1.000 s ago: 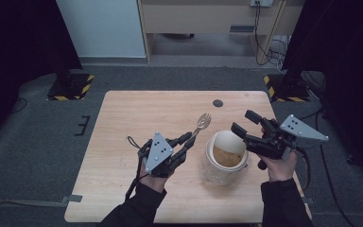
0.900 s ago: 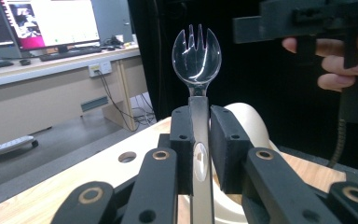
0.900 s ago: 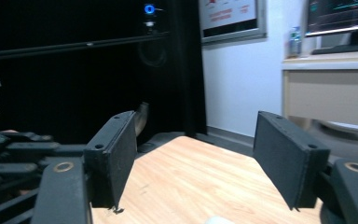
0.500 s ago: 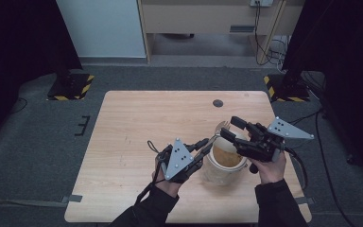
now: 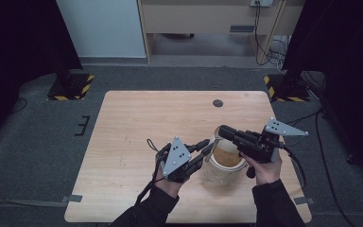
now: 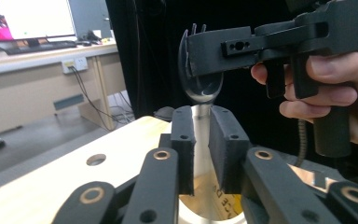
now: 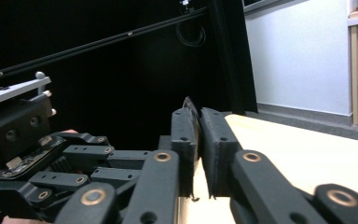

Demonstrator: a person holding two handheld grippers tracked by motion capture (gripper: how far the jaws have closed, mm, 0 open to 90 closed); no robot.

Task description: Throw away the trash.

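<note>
Two grippers meet over the cup (image 5: pixel 224 163) on the counter (image 5: pixel 137 123). Left gripper (image 5: pixel 207 146) angles up from the cup's near-left, jaws clamped on the spork (image 6: pixel 200 88) handle. Right gripper (image 5: pixel 223 131) reaches level across the rim, jaws pinching the spork's head. Handle mostly hidden between jaws.

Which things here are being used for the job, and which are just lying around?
In use:
- spork, gripped by the left claw and the right claw
- cup below it

Just around:
- dark round spot on the table
- monitor
- cables
</note>
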